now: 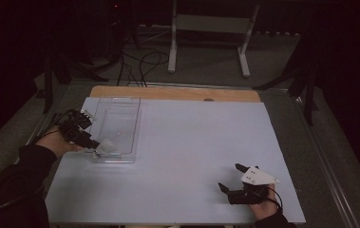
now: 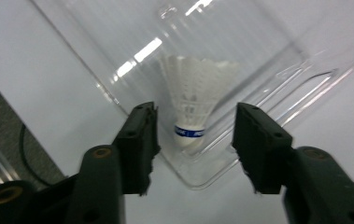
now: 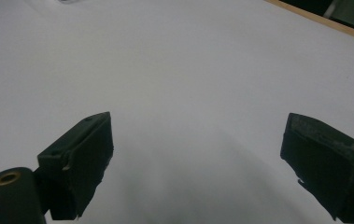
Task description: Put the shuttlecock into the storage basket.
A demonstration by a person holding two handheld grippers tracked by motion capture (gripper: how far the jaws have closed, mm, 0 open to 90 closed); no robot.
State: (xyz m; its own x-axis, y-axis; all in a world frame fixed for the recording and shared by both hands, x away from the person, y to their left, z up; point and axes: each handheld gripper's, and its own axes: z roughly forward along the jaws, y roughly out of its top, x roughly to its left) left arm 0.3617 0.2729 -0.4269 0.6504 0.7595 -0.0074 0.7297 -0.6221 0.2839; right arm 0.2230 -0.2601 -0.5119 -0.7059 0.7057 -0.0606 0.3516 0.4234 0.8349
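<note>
In the clear tray [image 2: 277,70], near corner: white shuttlecock [image 2: 194,100], apparently just released. Left gripper [image 2: 194,140] jaws apart, clear of it; right gripper [image 3: 198,158] wide, idle. Next: withdraw left.

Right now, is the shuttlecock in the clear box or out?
In: the shuttlecock lies inside the clear box, near a corner.

left gripper [image 2: 195,135] jaws parted, held at table's left; right gripper [image 3: 195,154] wide open, resting low.
</note>
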